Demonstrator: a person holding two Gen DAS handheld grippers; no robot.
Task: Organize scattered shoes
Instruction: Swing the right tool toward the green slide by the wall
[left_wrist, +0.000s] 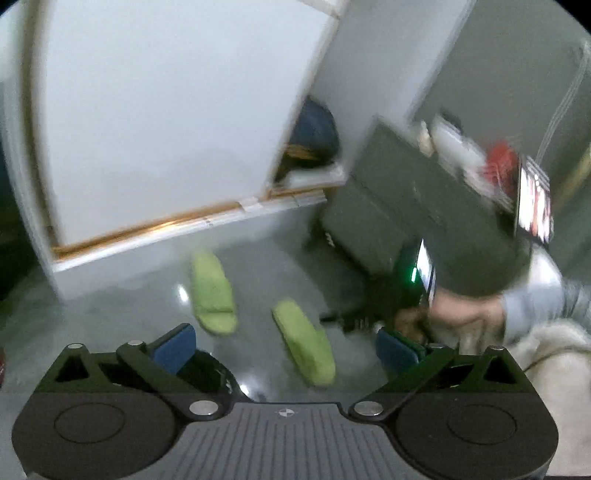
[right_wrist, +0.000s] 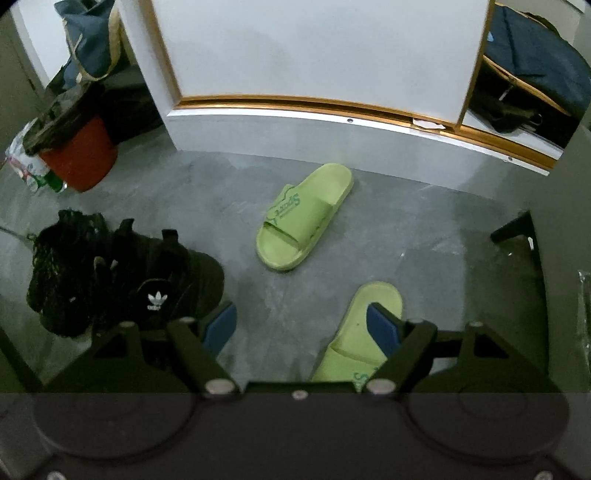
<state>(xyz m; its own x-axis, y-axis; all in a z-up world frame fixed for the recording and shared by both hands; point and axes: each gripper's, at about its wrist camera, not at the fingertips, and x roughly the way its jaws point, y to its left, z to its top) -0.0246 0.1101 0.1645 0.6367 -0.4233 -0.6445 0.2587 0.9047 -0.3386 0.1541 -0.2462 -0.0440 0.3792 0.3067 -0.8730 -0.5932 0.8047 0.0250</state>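
Observation:
Two lime-green slide sandals lie apart on the grey floor. In the right wrist view the far slide lies near the white cabinet, and the near slide lies just under my right gripper, which is open and empty; its right finger overlaps that slide. A pair of black sneakers lies at the left. In the blurred left wrist view both slides show, the far slide and the near slide; my left gripper is open and empty above them.
A white cabinet with a gold trim stands behind the slides. A red bin with a black bag stands at the left. Dark bags sit on a shelf at the right. In the left wrist view a person's hand holds the other gripper at the right.

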